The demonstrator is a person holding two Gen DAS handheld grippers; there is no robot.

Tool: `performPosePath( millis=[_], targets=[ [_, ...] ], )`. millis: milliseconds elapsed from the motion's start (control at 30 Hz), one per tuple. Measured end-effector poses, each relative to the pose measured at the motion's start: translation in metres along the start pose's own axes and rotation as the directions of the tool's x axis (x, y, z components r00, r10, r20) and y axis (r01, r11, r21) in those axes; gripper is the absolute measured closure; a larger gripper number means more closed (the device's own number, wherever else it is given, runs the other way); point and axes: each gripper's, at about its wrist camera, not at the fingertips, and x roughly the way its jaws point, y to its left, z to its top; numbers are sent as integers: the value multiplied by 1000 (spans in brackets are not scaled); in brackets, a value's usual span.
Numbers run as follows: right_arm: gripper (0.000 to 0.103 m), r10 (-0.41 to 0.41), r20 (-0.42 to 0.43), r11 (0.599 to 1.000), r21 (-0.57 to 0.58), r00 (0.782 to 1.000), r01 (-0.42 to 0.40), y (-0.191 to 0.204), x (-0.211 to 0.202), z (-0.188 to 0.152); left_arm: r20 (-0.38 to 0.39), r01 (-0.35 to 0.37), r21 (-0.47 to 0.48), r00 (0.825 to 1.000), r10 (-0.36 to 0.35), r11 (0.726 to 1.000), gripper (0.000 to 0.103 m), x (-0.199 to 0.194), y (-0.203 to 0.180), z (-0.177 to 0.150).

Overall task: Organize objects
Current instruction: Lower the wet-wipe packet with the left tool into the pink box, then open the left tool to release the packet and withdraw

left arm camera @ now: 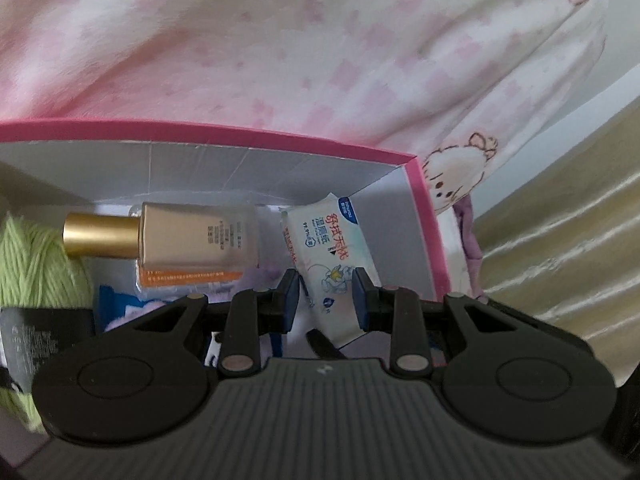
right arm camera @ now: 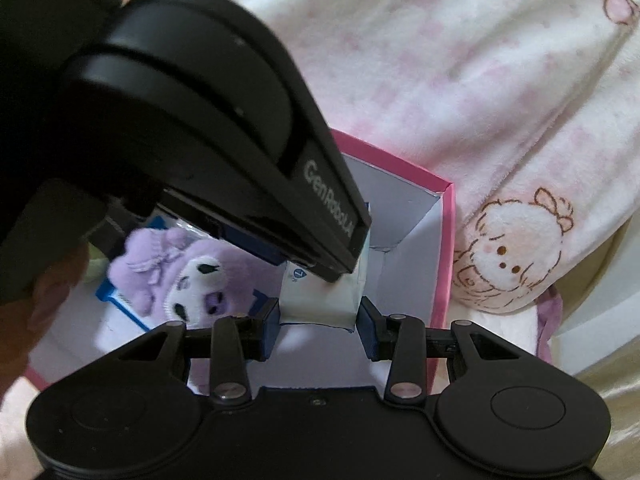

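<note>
Two claws are working over one wet-wipes pack, and both are reaching down into the open pink-rimmed box. Nearest in the right wrist view, the right gripper is pinching the pack's near end, its blue pads pressing on either side of it. Just beyond, the left gripper is coming in from above with its jaws drawn close together, and it appears to be nipping the same pack farther up, though its own view is showing only a narrow gap with the pack's printed face behind it. The pack is hanging tilted in the box's right-hand part, close to the corner, apparently not yet lying flat. Further in, a gold-capped bottle is lying on its side over an orange packet, a purple plush toy is sitting to the left, and green yarn is bulging at the left edge. Behind the box, a pink-and-white blanket is filling the background. The placing step seems to be under way; the next move is probably calling for lowering the pack into the free space beside the bottle, then spreading both claws without dragging it out.
</note>
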Motion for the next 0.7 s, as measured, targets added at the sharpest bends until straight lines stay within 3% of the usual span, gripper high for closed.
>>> performPosePath(
  millis=[267, 433, 600, 700],
  targets=[
    [59, 20, -66, 997, -73, 998, -24, -1, 20, 8, -26, 9, -18, 1000, -9, 1000, 79, 16, 9, 2],
    [59, -7, -61, 992, -127, 998, -1, 7, 26, 9, -16, 11, -31, 1000, -12, 999, 79, 18, 13, 2],
    [57, 21, -99, 987, -154, 995, -36, 13, 37, 5, -9, 6, -31, 1000, -7, 1000, 79, 16, 14, 0],
    [56, 36, -77, 986, -159, 996, -48, 12, 34, -2, -8, -10, -23, 1000, 10, 1000, 80, 15, 12, 1]
  ],
)
